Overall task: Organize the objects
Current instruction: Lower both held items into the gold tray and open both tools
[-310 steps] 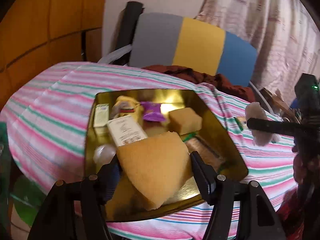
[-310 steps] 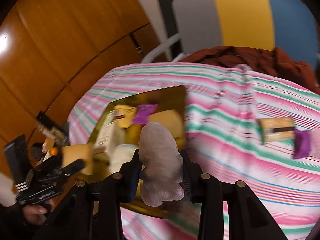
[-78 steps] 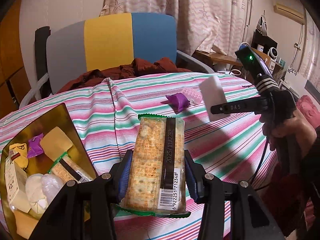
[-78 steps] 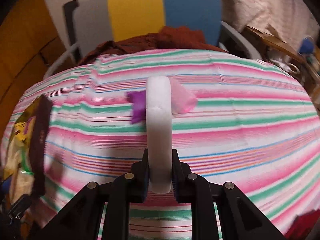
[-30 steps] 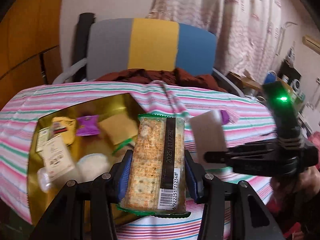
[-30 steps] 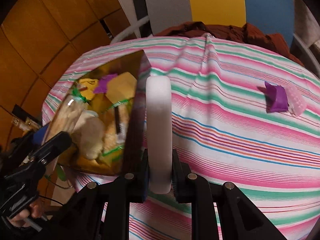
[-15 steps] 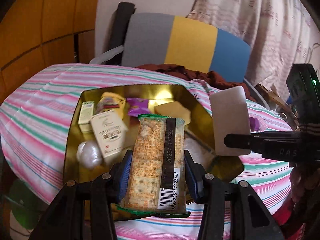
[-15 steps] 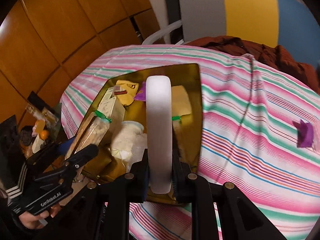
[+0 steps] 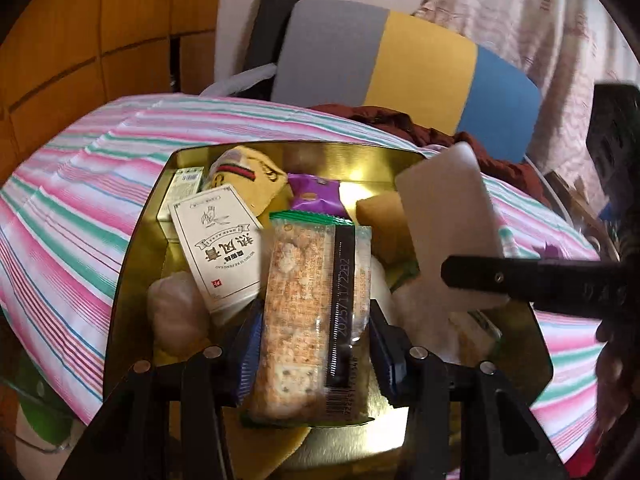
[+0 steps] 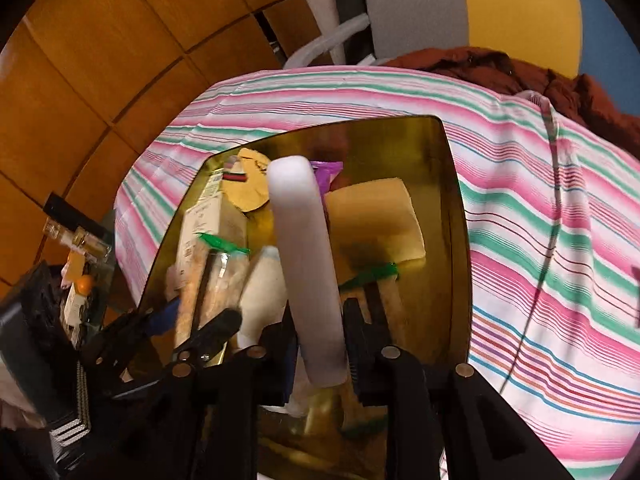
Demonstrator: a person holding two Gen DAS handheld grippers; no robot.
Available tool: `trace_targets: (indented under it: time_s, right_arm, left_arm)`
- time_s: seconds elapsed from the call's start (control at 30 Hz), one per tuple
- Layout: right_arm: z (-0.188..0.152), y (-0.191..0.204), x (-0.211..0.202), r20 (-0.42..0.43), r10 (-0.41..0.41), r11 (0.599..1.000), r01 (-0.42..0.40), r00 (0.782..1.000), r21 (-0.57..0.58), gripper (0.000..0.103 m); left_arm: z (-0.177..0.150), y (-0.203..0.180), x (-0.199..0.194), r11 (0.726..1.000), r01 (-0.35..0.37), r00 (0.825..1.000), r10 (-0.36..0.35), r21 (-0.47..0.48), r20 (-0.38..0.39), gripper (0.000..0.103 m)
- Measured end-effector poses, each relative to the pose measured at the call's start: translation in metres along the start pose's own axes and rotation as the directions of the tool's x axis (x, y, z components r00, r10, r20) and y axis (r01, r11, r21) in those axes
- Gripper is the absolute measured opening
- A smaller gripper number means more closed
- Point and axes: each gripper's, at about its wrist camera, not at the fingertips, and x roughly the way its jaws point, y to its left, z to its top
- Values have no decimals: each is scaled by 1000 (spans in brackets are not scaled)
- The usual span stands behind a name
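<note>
My left gripper (image 9: pixel 316 332) clamps the cracker pack (image 9: pixel 314 312), my right gripper (image 10: pixel 320 344) pinches the white sponge (image 10: pixel 304 248); released together over the crowded gold tray (image 10: pixel 456 208), they could collide.

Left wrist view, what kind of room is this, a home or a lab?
Probably a home living or dining room: a table under a striped tablecloth, a padded chair with clothing over it, curtains behind, and a gold tray of snacks.

Gold tray (image 9: pixel 532 364), pink-green striped cloth (image 9: pixel 72 200), white sponge (image 10: pixel 304 256)
</note>
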Motion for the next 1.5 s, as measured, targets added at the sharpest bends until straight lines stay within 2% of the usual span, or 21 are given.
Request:
trace_targets:
  time_s: [0.03,0.07,0.13,0.4,0.57,0.7,0.9,1.13,1.23,1.4,1.5]
  right_arm:
    - [0,-2,2,1,-8,1000,8,1000,13,38]
    - [0,-5,4,1,-19,999,19,1000,31,55]
    - [-2,-7,4,6,-23,999,23,1000,44,65]
    - [-12,-6,-10,42,-23,999,21,999,43,67]
    - [-12,1,-26,110,79,995,-85,991,47,67]
    - [-12,17,-14,75,110,994,-111,991,7,66]
    - [-13,10,10,31,32,999,-33,999,38,66]
    - [-20,6,-5,60,21,998,-24,998,52,69]
    - [-21,6,-14,84,2,999,-6,997,52,75]
    - [-30,5,-31,117,-49,998,45,992,45,77]
    - [-34,4,-39,135,-95,995,90,986,37,81]
  left_arm:
    - [0,1,1,1000,5,1000,-5,-10,-2,48]
    - [-2,1,0,1000,1,1000,-1,-6,-2,48]
    - [-6,0,-2,1000,-10,1000,10,10,-1,49]
    - [-13,-1,-23,999,-16,999,15,28,36,50]
    - [-17,-1,-42,999,1,997,-4,40,71,50]
    - [-19,-5,-43,998,22,998,-25,53,62,50]
    - [-18,-3,-34,997,45,998,-47,54,35,49]
    - [-16,-6,-28,996,76,997,-77,42,12,49]
    - [-17,-11,-37,996,48,998,-51,70,45,49]
    - [-16,-15,-47,996,11,998,-17,93,62,50]
    - [-15,-18,-53,994,-1,998,-7,105,70,50]
